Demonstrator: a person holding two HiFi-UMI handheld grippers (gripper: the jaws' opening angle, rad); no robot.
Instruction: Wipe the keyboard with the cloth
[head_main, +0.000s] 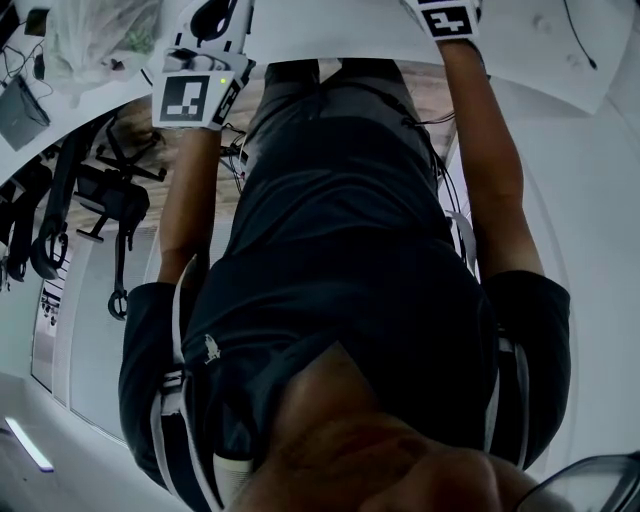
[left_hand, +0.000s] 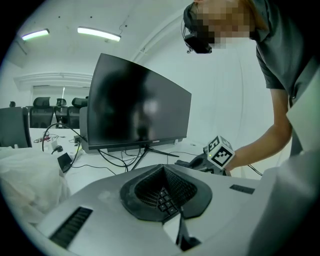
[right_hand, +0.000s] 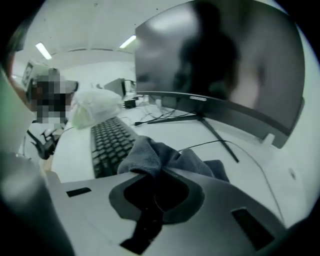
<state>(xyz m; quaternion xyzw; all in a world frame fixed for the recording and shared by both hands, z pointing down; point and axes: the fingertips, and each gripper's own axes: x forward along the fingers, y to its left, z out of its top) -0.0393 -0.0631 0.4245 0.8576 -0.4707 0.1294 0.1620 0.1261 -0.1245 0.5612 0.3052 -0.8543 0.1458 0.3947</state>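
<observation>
Right tool (right_hand: 152, 174) clamps grey cloth (right_hand: 150, 152) near keyboard (right_hand: 106, 141); monitor (right_hand: 225, 65) logo unreadable.

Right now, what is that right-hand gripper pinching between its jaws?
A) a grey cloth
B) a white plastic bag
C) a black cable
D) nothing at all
A: in the right gripper view, the right gripper has its jaws closed on a bunched grey cloth, with the black keyboard lying just past it to the left in that view.
</observation>
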